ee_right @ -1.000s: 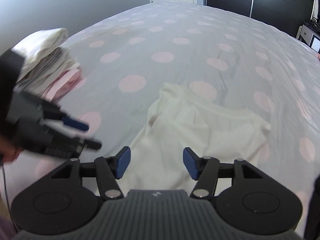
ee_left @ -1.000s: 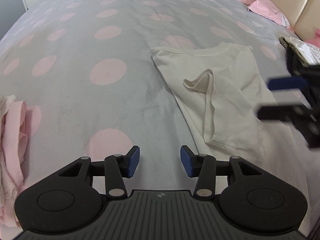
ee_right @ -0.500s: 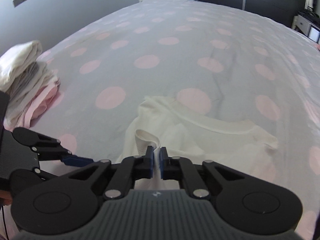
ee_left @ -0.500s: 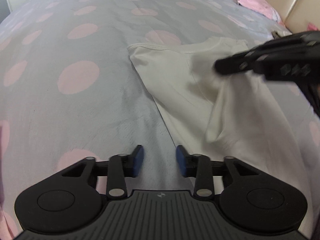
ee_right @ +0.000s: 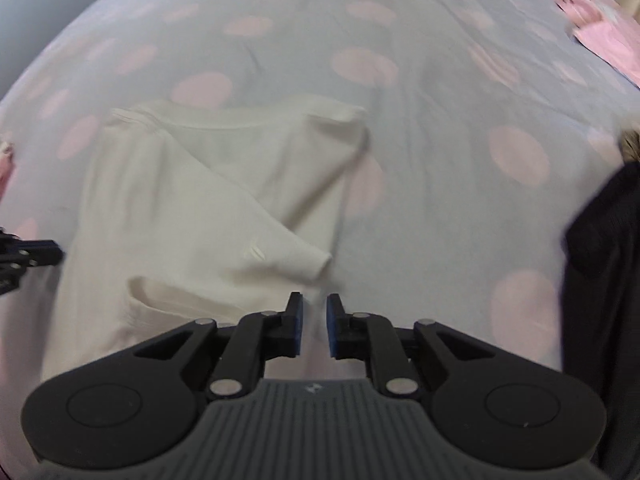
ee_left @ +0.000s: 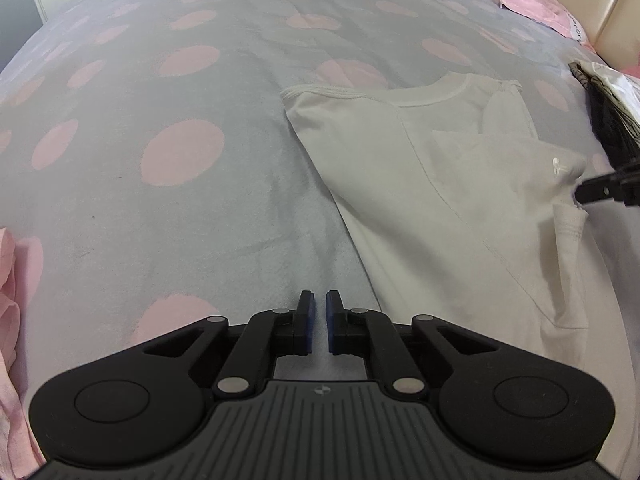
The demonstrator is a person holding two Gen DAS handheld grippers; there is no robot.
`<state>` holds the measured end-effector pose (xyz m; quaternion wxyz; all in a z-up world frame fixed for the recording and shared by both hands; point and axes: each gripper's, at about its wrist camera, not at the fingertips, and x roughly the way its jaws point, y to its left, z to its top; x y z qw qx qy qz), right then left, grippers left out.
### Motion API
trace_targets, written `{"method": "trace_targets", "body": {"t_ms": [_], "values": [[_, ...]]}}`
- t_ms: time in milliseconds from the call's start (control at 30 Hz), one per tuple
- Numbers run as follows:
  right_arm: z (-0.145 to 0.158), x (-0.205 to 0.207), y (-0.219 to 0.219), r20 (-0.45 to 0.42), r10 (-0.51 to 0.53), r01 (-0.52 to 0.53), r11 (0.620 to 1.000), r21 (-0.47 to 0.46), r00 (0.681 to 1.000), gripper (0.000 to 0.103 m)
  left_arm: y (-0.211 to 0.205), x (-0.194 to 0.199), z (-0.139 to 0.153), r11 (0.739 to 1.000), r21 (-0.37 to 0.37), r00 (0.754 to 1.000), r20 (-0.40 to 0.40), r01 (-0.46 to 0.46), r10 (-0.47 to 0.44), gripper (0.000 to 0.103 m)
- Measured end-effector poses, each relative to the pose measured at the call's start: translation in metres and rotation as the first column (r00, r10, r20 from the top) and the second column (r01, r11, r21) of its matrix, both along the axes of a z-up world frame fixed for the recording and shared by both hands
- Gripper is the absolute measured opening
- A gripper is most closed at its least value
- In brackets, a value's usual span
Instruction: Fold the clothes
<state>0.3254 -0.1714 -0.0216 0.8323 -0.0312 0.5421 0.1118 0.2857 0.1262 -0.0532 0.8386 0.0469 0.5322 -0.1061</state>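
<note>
A white T-shirt point(ee_left: 460, 184) lies on the grey bedspread with pink dots point(ee_left: 180, 152), one sleeve folded in over the body. My left gripper point(ee_left: 319, 322) hovers just left of the shirt's lower edge, jaws nearly shut with a narrow gap and nothing between them. In the right wrist view the shirt point(ee_right: 208, 208) lies ahead and to the left. My right gripper point(ee_right: 313, 326) is just behind the folded sleeve's tip, jaws slightly apart and empty. The right gripper also shows at the right edge of the left wrist view point(ee_left: 608, 188), beside the sleeve cuff.
Pink clothes point(ee_left: 12, 320) lie at the left edge. A dark and white garment pile point(ee_left: 612, 112) sits at the right by the beige headboard point(ee_left: 600, 12). Pink pillows point(ee_right: 600, 36) lie at the far right. A dark garment point(ee_right: 604, 280) is at the right edge.
My right gripper pulled the sleeve across the shirt to the right, then let it go and opened slightly. My left gripper closed from wide open to nearly shut.
</note>
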Motion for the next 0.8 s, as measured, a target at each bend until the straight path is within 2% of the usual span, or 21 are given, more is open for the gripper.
{"method": "trace_targets", "body": {"t_ms": [67, 133, 167, 300, 400, 500, 600, 700, 800], "values": [[0.006, -0.003, -0.004, 0.019, -0.005, 0.005, 1.0, 0.002, 1.0, 0.017, 0.0, 0.0, 0.004, 1.0, 0.0, 1.0, 0.012, -0.004, 0.004, 0.005], [0.016, -0.007, -0.004, 0.053, 0.007, -0.009, 0.999, 0.038, 0.999, 0.03, -0.001, 0.001, 0.007, 1.0, -0.012, 1.0, 0.021, -0.004, 0.004, 0.005], [0.022, -0.01, -0.001, 0.078, 0.024, -0.03, 0.997, 0.077, 0.997, 0.032, -0.001, 0.001, 0.009, 1.0, -0.018, 1.0, 0.025, -0.004, 0.004, 0.005], [0.034, -0.015, 0.019, 0.105, 0.076, -0.098, 0.971, 0.218, 0.992, 0.032, -0.011, 0.002, 0.018, 0.997, -0.078, 1.0, 0.008, 0.023, -0.022, 0.005], [0.035, -0.018, 0.044, 0.099, 0.119, -0.14, 0.961, 0.241, 0.988, 0.032, -0.025, -0.001, 0.022, 0.994, -0.091, 0.998, 0.001, 0.056, -0.057, 0.005], [0.036, -0.027, 0.073, 0.119, 0.213, -0.237, 0.942, 0.239, 0.97, 0.032, -0.036, -0.006, 0.021, 0.993, -0.078, 0.996, -0.014, 0.091, -0.092, 0.005], [0.027, -0.036, 0.093, 0.065, 0.279, -0.286, 0.929, 0.236, 0.958, 0.032, -0.043, -0.011, 0.018, 0.992, -0.052, 0.993, -0.036, 0.111, -0.113, 0.005], [0.011, -0.048, 0.093, -0.01, 0.304, -0.301, 0.946, 0.118, 0.953, 0.032, -0.043, -0.016, 0.014, 0.991, -0.031, 0.99, -0.051, 0.127, -0.128, 0.005], [-0.004, -0.054, 0.073, -0.058, 0.281, -0.278, 0.959, 0.058, 0.958, 0.032, -0.04, -0.02, 0.013, 0.991, -0.022, 0.989, -0.06, 0.132, -0.133, 0.005]]}}
